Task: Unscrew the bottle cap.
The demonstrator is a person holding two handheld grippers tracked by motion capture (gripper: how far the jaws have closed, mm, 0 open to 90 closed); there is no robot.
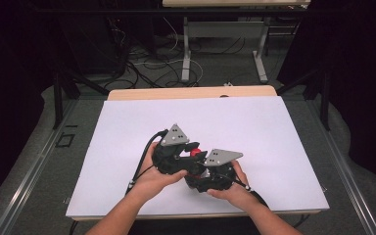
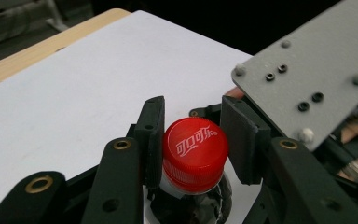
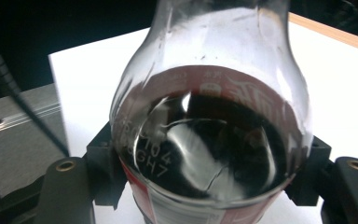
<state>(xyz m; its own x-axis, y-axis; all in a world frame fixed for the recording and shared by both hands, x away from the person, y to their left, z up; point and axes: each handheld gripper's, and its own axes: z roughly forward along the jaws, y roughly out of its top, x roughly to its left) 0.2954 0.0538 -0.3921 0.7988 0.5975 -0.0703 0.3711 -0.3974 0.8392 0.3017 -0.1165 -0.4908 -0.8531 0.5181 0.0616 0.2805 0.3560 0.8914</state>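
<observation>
From above, the left gripper (image 1: 192,151) and right gripper (image 1: 206,172) met over the white table (image 1: 274,137). The left gripper view showed jaws clamping the red cap (image 2: 195,154); the right gripper view showed jaws clamping the bottle (image 3: 209,140).

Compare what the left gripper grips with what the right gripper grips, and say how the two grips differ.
The left gripper clamps the small red cap; the right gripper clamps the wide clear body of the bottle. The left gripper's pads sit at the cap's sides, looking down on its printed top; the right gripper's pads press the body at the label, where dark drink shows. Both are shut on the same bottle over the white table.
</observation>
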